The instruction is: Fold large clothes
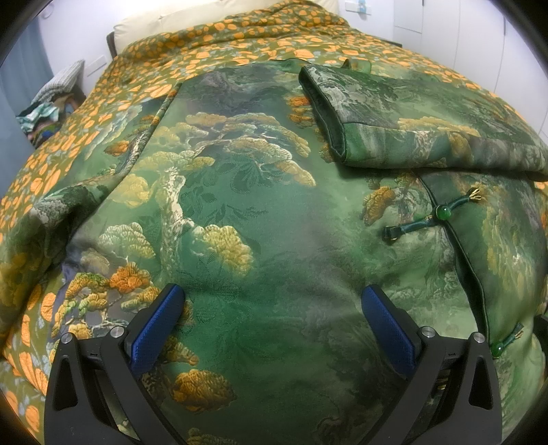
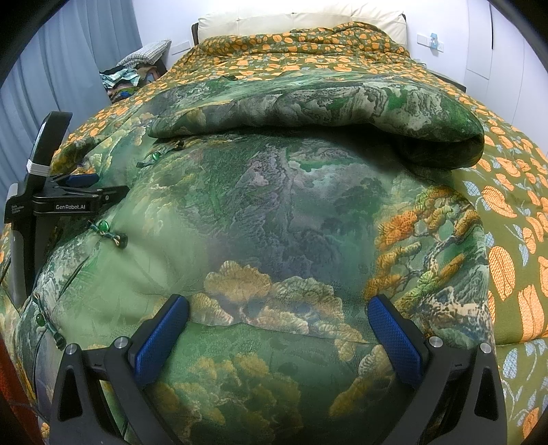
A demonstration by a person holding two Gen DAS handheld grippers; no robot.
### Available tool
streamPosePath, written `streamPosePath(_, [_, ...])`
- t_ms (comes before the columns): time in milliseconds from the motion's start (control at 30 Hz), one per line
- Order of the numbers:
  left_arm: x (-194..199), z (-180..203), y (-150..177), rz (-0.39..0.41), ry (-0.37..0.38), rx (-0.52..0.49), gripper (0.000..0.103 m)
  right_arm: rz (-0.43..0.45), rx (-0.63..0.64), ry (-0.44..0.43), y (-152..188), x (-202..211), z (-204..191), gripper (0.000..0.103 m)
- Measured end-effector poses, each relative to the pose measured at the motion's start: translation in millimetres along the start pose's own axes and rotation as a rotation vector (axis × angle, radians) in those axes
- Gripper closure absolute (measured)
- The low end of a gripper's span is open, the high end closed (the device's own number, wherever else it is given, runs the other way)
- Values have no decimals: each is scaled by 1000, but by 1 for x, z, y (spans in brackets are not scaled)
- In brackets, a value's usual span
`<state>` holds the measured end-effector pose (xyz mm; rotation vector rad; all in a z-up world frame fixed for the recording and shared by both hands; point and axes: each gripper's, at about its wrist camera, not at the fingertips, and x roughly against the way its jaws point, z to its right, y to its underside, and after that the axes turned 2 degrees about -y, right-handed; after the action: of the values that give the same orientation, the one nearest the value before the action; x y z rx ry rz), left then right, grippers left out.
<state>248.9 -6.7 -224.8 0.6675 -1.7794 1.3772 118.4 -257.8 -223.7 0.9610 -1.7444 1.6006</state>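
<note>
A large green brocade garment (image 1: 260,219) with pine and mountain patterns lies spread on the bed; it also fills the right wrist view (image 2: 274,212). One sleeve (image 1: 411,126) is folded across its upper part, also seen in the right wrist view (image 2: 325,102). Green knot buttons (image 1: 441,210) run down its front edge. My left gripper (image 1: 274,301) is open and empty just above the cloth. My right gripper (image 2: 277,311) is open and empty above a fold edge (image 2: 274,325). The left gripper also shows at the left of the right wrist view (image 2: 80,186).
The bed carries an olive cover with orange leaves (image 1: 219,41), also in the right wrist view (image 2: 507,212). A cream headboard (image 2: 301,18) stands behind. A pile of clothes (image 2: 123,78) sits at the far left by grey curtains (image 2: 68,68).
</note>
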Motion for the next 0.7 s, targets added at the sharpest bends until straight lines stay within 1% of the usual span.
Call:
streamPosePath(500, [0, 0, 0, -1, -1, 1, 0, 8, 3, 5, 1, -1, 0, 0])
streamPosePath(700, [0, 3, 1, 11, -11, 4, 0, 14, 2, 2, 1, -1, 0, 0])
